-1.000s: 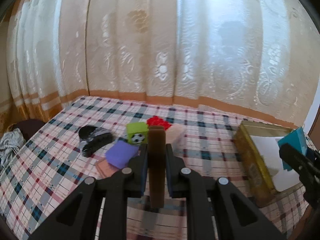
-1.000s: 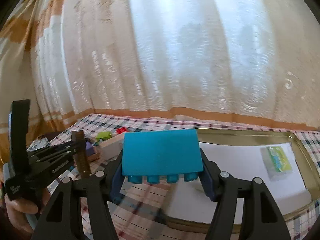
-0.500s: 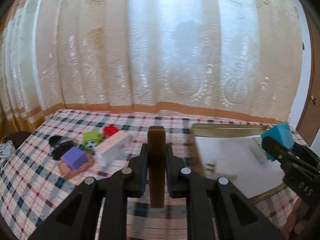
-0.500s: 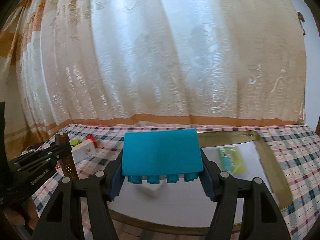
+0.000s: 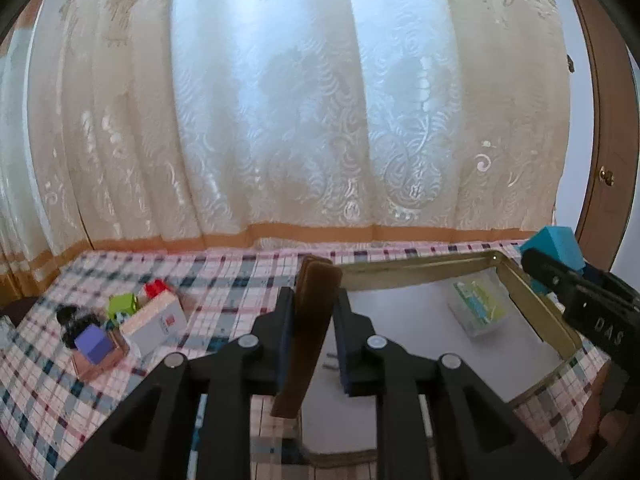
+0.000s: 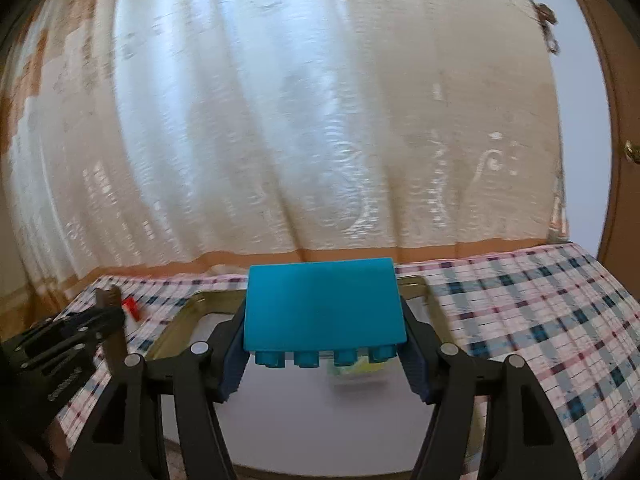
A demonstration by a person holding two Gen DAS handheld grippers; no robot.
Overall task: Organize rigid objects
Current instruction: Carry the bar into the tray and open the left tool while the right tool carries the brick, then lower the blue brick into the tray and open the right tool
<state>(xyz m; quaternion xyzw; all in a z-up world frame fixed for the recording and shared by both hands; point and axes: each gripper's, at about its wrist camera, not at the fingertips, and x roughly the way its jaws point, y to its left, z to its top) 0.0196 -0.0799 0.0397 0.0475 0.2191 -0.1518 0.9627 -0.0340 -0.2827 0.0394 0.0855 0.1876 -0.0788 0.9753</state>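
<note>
Two hand-held grippers carry pieces toward a gold-rimmed tray on a plaid tablecloth, lace curtain behind. The left gripper has its fingers drawn narrow on a slim brown block, which hangs tilted, its lower end over the tray's near-left edge; the jaws are just beginning to ease apart, w/ the block between them and looking pinched yet. The right gripper holds a blue studded brick at mid width, pads on both ends, studs facing the camera, above the tray's white floor. Inside the tray lies one small clear packet w/ green print, toward its far right. Left behind on the cloth, well apart from the tray: a purple cube, a white box, a green cube, a red piece and a dark item, blurred, prob. a small toy. Step in hand: transport, arriving over the tray. Next move calls for lowering each piece onto bare tray floor, clear of the packet and of the other gripper, then opening fully; the tilted block may tip as it lands.
</note>
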